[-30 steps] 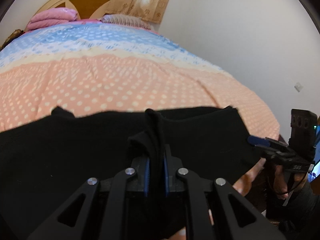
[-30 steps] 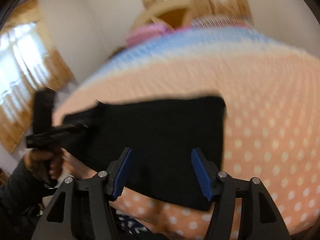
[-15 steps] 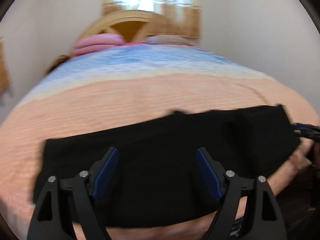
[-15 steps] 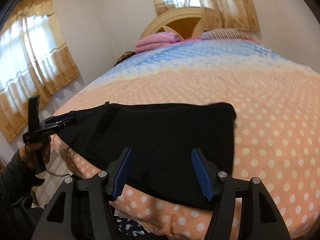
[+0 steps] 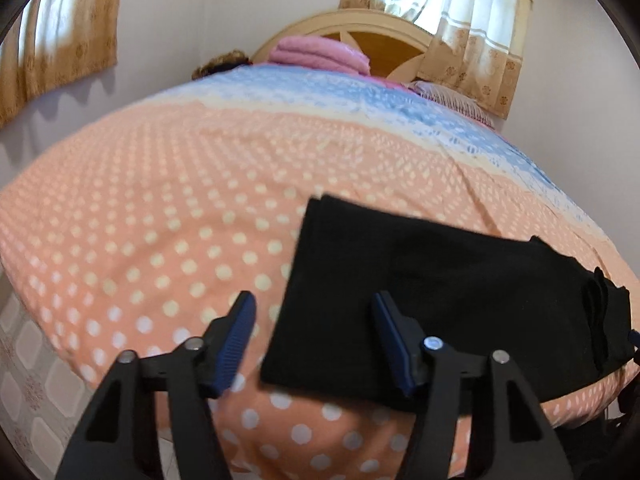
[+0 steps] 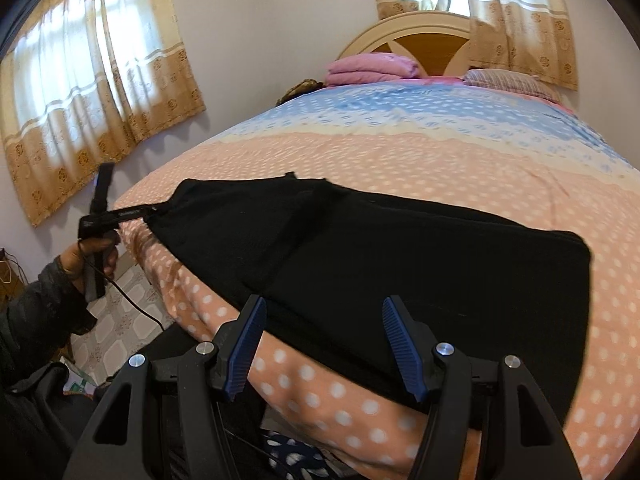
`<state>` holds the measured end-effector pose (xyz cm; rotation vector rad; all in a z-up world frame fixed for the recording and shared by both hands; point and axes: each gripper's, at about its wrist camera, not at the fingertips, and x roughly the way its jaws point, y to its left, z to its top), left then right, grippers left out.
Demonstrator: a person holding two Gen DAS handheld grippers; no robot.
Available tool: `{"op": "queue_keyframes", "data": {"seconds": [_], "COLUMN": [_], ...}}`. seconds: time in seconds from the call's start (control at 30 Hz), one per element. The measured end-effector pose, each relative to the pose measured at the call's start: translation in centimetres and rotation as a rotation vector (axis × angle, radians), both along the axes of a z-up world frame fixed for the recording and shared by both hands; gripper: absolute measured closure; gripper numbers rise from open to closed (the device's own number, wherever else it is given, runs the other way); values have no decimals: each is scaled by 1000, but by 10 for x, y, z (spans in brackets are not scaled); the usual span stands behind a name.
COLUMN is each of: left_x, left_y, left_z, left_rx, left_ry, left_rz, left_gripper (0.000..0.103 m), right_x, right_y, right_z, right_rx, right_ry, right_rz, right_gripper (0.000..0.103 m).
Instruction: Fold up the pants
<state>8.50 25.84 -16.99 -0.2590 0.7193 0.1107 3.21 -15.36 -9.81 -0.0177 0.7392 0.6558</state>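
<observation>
The left gripper has let go of the black knit pants, its fingers reclosing partway and empty. The pants lie flat at lower right on the dotted peach bedspread. The right gripper hovers half-open, empty.

One pair of black pants lies on one bed. Two grippers show: the left gripper and the right gripper. At the headboard sit one pink folded blanket and one striped pillow; two curtained windows hang on the walls.
</observation>
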Motion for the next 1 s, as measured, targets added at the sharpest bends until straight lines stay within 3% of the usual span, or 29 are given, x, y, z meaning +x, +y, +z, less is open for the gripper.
{"op": "queue_keyframes", "data": {"seconds": [0.07,0.13,0.33,0.43,0.57,0.8,1.0], "left_x": [-2,-3,-6,-4,-11,-14,-19], "left_y": [1,-1,-8,6,17,9,-11], "left_z": [-2,-2,4,5,16,36,67], "left_rx": [-53,-53,-43,-131,-250,-300,-290], "left_ry": [-19,-22,-20,-47,-120,-170,-240], "left_rz": [10,14,-5,-6,-32,-60,-117], "left_gripper": [41,41,65,82,84,86,86], "right_x": [2,1,-3,-3,0,10,12], "right_y": [9,15,26,24,16,-3,-12], "right_z": [-3,-5,-15,-15,-12,-10,-4], "right_rx": [10,16,17,18,43,92,104], "right_ry": [11,22,43,40,37,59,57], "right_rz": [7,11,21,14,-14,-90,-125], "right_gripper": [41,41,41,41,41,41,41]}}
